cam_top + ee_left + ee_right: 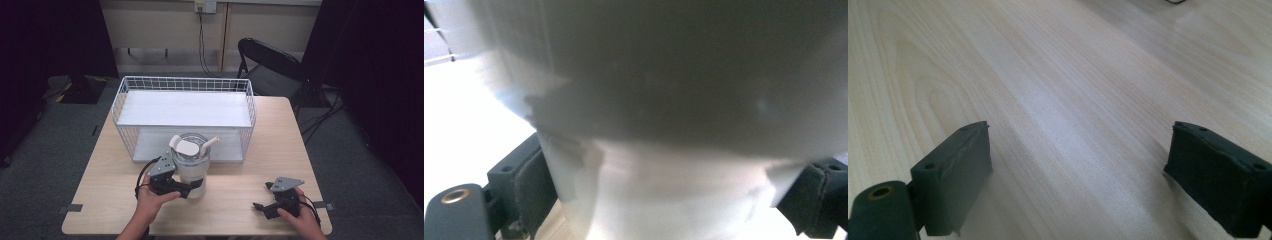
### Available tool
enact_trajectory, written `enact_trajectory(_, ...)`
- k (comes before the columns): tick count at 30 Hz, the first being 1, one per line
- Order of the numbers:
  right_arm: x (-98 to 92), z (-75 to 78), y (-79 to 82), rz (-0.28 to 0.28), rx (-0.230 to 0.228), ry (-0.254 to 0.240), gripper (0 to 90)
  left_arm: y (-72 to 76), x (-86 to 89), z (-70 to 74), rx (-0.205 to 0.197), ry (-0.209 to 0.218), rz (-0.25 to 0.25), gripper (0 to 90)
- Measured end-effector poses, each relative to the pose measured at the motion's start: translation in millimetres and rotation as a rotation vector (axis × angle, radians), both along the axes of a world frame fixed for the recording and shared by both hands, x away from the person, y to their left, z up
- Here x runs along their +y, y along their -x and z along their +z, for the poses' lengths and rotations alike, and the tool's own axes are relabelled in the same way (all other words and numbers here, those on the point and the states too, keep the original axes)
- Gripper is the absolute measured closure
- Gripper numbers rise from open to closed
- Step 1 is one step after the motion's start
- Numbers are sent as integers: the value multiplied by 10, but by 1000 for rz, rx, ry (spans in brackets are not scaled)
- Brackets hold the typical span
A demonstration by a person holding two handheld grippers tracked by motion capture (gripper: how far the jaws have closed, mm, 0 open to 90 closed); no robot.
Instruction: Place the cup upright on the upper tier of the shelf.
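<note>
A white blender jug [191, 165] with a clear upper part and a white lid with a spout stands on the wooden table [235, 210], just in front of the wire basket [185, 107]. My left gripper [192, 187] is shut on the jug's white base; in the left gripper view the base [664, 195] sits between both pads [531, 192], touching them. At the front right, my right gripper [260, 207] hovers low over bare table, jaws wide apart with nothing between them [1078, 170].
The white wire basket lies on its side at the table's back, its open face toward me. A black folding chair [272, 65] stands behind the table at right. Bare wood lies between the two grippers.
</note>
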State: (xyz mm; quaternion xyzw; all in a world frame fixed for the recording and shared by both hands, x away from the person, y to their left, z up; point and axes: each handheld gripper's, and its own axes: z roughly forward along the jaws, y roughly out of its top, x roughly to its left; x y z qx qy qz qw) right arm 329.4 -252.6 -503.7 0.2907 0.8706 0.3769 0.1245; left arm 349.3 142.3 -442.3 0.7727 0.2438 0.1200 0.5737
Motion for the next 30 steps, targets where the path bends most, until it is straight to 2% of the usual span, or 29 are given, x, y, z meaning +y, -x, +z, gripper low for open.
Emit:
enact_trajectory(3, 0, 0, 0, 0, 0, 0, 99, -1, 16, 19, 11, -5, 10, 103)
enact_trajectory(10, 0, 0, 0, 0, 0, 0, 100, -18, 93, 134, 0, 18, 25, 103)
enact_trajectory(15, 0, 0, 0, 0, -1, 0, 99, -36, 121, 206, -3, 20, 32, 103)
enact_trajectory(18, 0, 0, 0, 0, 0, 0, 100, -41, 141, 270, 19, 34, 35, 103)
enact_trajectory(19, 0, 0, 0, 0, -1, 0, 99, -47, 152, 291, 1, 28, 46, 103)
enact_trajectory(20, 0, 0, 0, 0, 0, 0, 99, -50, 158, 308, 0, 25, 44, 103)
enact_trajectory(27, 0, 0, 0, 0, -1, 0, 100, -76, 208, 451, 8, 16, 58, 103)
enact_trajectory(28, 0, 0, 0, 0, -1, 0, 99, -71, 205, 459, 28, 27, 56, 103)
enact_trajectory(30, 0, 0, 0, 0, 0, 0, 100, -82, 222, 484, 14, 17, 59, 103)
